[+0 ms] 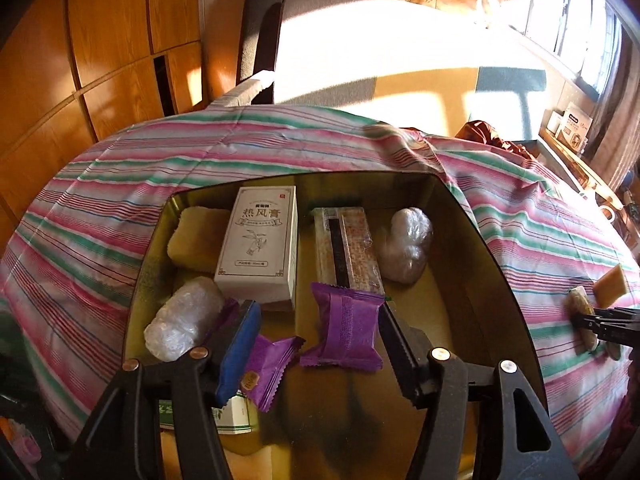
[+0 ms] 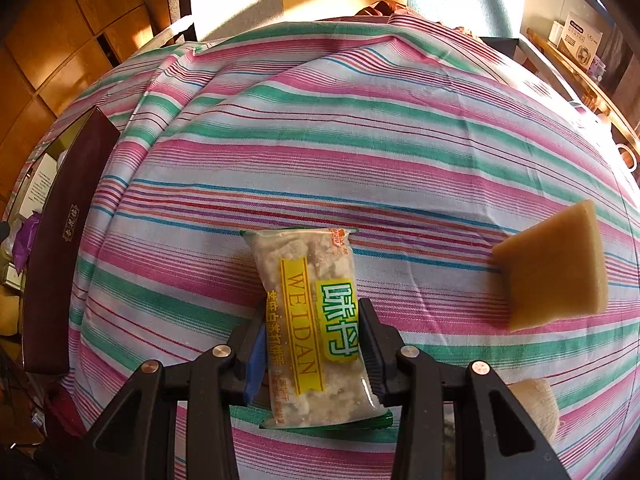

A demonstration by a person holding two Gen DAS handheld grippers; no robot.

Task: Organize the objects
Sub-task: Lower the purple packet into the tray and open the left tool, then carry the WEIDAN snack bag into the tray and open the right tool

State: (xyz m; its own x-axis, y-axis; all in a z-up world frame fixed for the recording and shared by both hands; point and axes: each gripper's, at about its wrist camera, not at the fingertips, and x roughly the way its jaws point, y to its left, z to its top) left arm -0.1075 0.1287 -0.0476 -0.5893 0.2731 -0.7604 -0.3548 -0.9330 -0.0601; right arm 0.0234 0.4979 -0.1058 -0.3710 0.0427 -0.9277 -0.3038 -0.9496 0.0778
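Observation:
My left gripper (image 1: pixel 316 320) is open above a gold-lined box (image 1: pixel 460 216). A purple packet (image 1: pixel 346 330) lies between its fingers, touching the right one; a second purple packet (image 1: pixel 268 368) lies by the left finger. The box also holds a white carton (image 1: pixel 260 246), a long snack bar (image 1: pixel 346 248), two clear wrapped bundles (image 1: pixel 184 320) (image 1: pixel 404 244) and a yellow sponge (image 1: pixel 196 240). My right gripper (image 2: pixel 312 332) is shut on a clear WEIDAN snack packet (image 2: pixel 308 280) lying on the striped cloth (image 2: pixel 360 128). It also shows in the left wrist view (image 1: pixel 582 320).
A yellow sponge block (image 2: pixel 552 272) lies on the cloth to the right of the snack packet. The box's dark side wall (image 2: pixel 60 240) stands at the left of the right wrist view. A chair (image 1: pixel 260 32) stands beyond the table. A shelf with cartons (image 2: pixel 580 40) is at far right.

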